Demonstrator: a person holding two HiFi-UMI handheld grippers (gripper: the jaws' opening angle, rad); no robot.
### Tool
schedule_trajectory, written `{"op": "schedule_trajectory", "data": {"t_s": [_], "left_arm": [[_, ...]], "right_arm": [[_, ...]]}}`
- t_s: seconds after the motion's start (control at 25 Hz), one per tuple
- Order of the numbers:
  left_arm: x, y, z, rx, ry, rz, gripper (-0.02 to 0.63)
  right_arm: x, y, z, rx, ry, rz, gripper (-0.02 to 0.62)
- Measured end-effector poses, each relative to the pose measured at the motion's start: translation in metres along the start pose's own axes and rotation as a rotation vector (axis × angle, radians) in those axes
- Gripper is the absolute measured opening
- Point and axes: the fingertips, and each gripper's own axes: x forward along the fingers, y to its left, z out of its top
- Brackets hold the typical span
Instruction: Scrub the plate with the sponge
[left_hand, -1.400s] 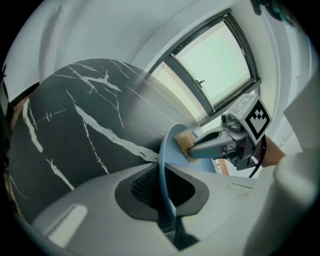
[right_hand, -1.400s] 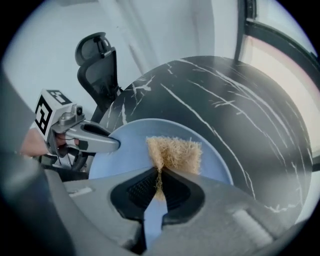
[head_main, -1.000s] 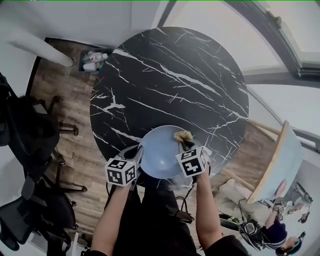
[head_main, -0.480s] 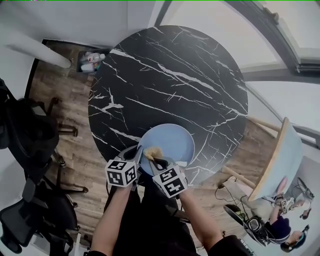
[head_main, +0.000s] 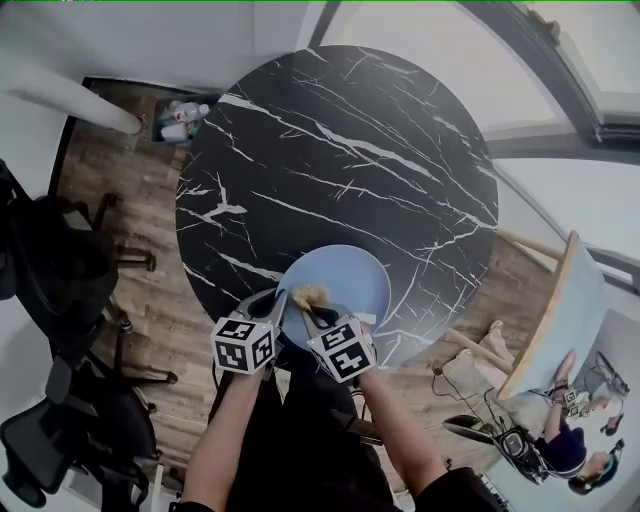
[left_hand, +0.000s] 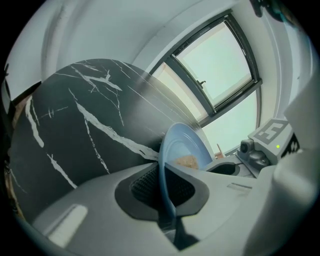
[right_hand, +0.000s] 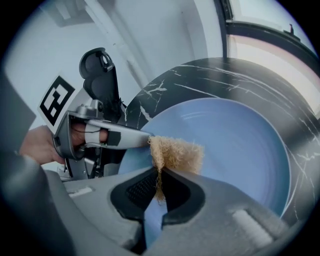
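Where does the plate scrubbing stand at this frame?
Done: the left gripper is clamped on the rim of the round light-blue plate, and the right gripper is shut on the tan fibrous sponge. In hand: the sponge lies against the plate's face close beside the left gripper. Left: likely the rest of the face; no foam or dirt shows how much has been covered.

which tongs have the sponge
The right tongs, shut on the tan sponge; the left tongs instead pinch the rim of the blue plate.
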Motion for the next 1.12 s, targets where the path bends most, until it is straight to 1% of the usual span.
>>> {"op": "schedule_trajectory", "data": {"t_s": [0.28,0.44,0.64,0.84,0.92,1.0,1.04,1.12], "left_arm": [[0.0,0.0,0.0,-0.002,0.0,0.0,0.018],[0.0,0.001,0.0,-0.005,0.0,0.0,0.018],[0.0,0.002,0.0,-0.004,0.004,0.003,0.018],[0.0,0.001,0.0,-0.006,0.004,0.011,0.018],[0.0,0.001,0.0,-0.004,0.001,0.018,0.018],[0.0,0.001,0.0,-0.001,0.0,0.023,0.018],[0.0,0.001,0.0,0.001,0.0,0.024,0.017],[0.0,0.001,0.001,0.004,0.0,0.027,0.017]], "right_arm": [[-0.018,-0.05,0.004,0.082,-0.019,-0.083,0.021],[-0.029,-0.075,-0.002,0.143,-0.024,-0.139,0.021],[-0.042,-0.1,-0.014,0.195,-0.019,-0.225,0.021],[-0.052,-0.117,-0.024,0.175,0.016,-0.33,0.021],[-0.055,-0.121,-0.027,0.183,0.018,-0.352,0.021],[-0.06,-0.117,-0.025,0.189,-0.001,-0.348,0.021],[-0.062,-0.11,-0.02,0.191,-0.021,-0.325,0.021],[-0.06,-0.081,-0.01,0.184,-0.057,-0.235,0.021]]}}
